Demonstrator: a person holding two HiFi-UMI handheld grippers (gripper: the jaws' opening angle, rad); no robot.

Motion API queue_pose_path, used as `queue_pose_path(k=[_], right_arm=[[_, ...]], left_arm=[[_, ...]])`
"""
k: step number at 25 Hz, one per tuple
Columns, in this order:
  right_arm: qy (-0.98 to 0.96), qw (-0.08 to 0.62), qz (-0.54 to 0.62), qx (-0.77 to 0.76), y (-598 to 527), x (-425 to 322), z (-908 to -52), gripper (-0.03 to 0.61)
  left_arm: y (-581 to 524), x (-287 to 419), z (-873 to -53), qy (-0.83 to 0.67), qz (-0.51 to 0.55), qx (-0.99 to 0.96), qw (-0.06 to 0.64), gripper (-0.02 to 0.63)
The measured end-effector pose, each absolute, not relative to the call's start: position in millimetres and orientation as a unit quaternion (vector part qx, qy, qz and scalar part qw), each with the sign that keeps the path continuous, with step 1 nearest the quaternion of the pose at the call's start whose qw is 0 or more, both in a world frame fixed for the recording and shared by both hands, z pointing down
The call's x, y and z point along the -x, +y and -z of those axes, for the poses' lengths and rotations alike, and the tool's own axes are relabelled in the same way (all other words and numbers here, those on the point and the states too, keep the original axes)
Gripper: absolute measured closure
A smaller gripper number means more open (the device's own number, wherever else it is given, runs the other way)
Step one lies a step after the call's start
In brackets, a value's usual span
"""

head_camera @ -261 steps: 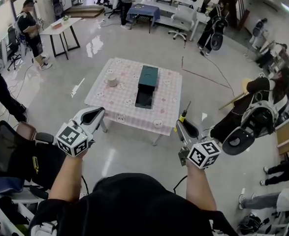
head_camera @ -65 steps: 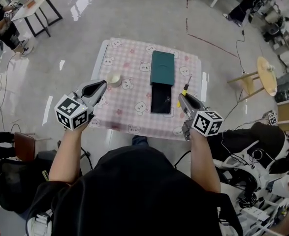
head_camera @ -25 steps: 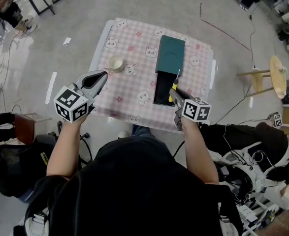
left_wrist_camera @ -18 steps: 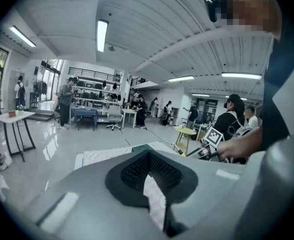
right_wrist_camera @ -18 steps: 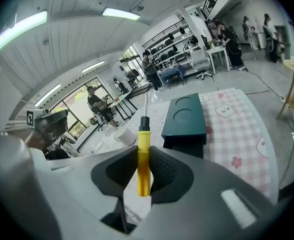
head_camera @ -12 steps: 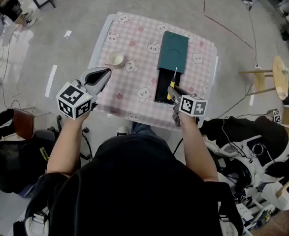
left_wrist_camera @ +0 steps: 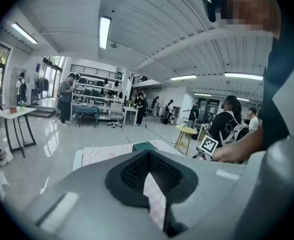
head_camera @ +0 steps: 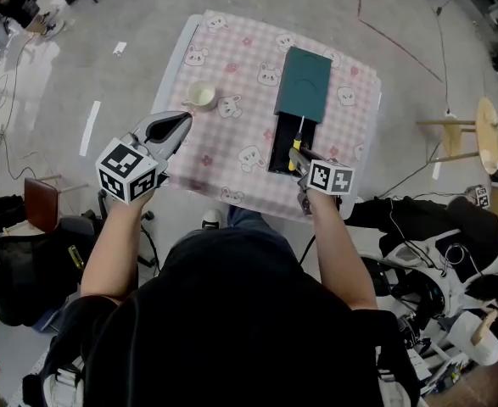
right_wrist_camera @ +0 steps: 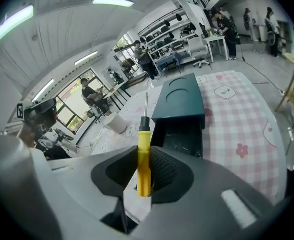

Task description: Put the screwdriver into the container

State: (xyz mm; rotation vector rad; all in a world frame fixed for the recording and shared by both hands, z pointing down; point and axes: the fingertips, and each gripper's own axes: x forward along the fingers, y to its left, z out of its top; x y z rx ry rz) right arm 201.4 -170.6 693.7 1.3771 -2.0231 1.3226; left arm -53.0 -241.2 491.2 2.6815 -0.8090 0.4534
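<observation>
The screwdriver (right_wrist_camera: 143,149) is held by its yellow handle in the right claw (right_wrist_camera: 142,184), clenched on it. Its shaft points forward above the open dark drawer of the container (right_wrist_camera: 179,101), seemingly lined up to go in lengthwise. The left claw (left_wrist_camera: 149,184), closed on nothing, hangs at the worktop (head_camera: 232,66) near-left edge, probably just kept clear of the cup (head_camera: 201,97)

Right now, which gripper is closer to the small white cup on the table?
Left. The left gripper hovers just short of the cup; the right gripper is farther off, at the open container, holding the screwdriver.
</observation>
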Motion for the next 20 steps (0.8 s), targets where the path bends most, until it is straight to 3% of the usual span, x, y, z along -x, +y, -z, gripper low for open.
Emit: queue_pose_path(k=[20], right_arm=[[-0.694,0.226,-0.501,-0.466,-175,-198,-740,0.474]], left_arm=[[-243,57,-505,-0.296,-0.164,-0.925,0.171,0.612]])
